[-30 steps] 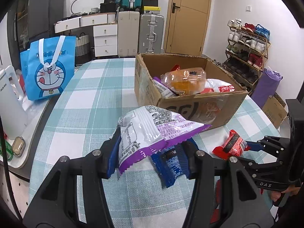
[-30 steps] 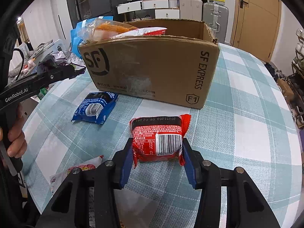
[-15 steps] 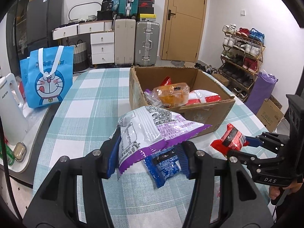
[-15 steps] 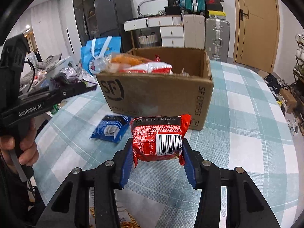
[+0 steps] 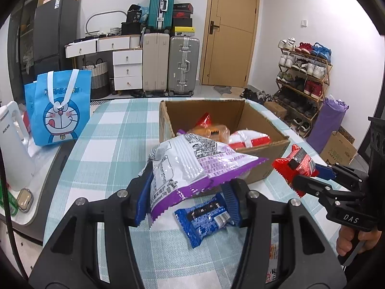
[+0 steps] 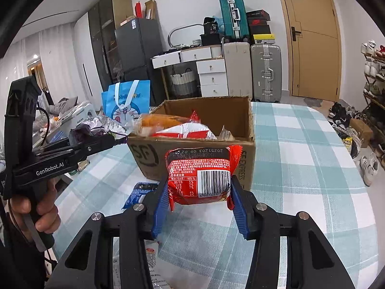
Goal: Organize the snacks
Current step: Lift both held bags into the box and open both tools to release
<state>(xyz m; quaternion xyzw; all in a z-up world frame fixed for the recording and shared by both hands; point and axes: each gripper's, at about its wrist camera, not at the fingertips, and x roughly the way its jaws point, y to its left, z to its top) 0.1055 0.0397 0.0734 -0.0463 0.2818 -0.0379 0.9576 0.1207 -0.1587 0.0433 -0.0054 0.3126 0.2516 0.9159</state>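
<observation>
**A:** What is at the far left of the scene?

**B:** A blue Doraemon tote bag (image 5: pixel 59 110) stands on a side counter past the left edge of the bench (image 5: pixel 113 130), which is covered in a teal-and-white checked cloth. A white kettle (image 5: pixel 13 144) stands beside the bag.

**A:** And the left tool?

**B:** The left tool (image 5: pixel 187 200) is held above the bench, its blue pads pinching a white-and-purple snack bag (image 5: pixel 190 166) whose top points toward the box. Below it, a blue snack packet (image 5: pixel 207 219) lies flat on the cloth near the bench's near edge.

**A:** Where is the box?

**B:** The open SF Express cardboard box (image 6: pixel 243 122) sits mid-bench. Inside are an orange-filled clear packet (image 6: pixel 161 120) and a red-and-white packet (image 6: pixel 185 130), with others partly hidden.

**A:** The right tool?

**B:** The right tool (image 6: pixel 199 204) is lifted clear of the cloth, just before the box's near wall, gripping a red snack packet (image 6: pixel 202 173) by its sides, barcode facing the camera. A hand (image 6: pixel 36 207) holds the left tool's grip.

**A:** Anything farther right?

**B:** A shoe rack (image 5: pixel 303 82) against the wall.
</observation>
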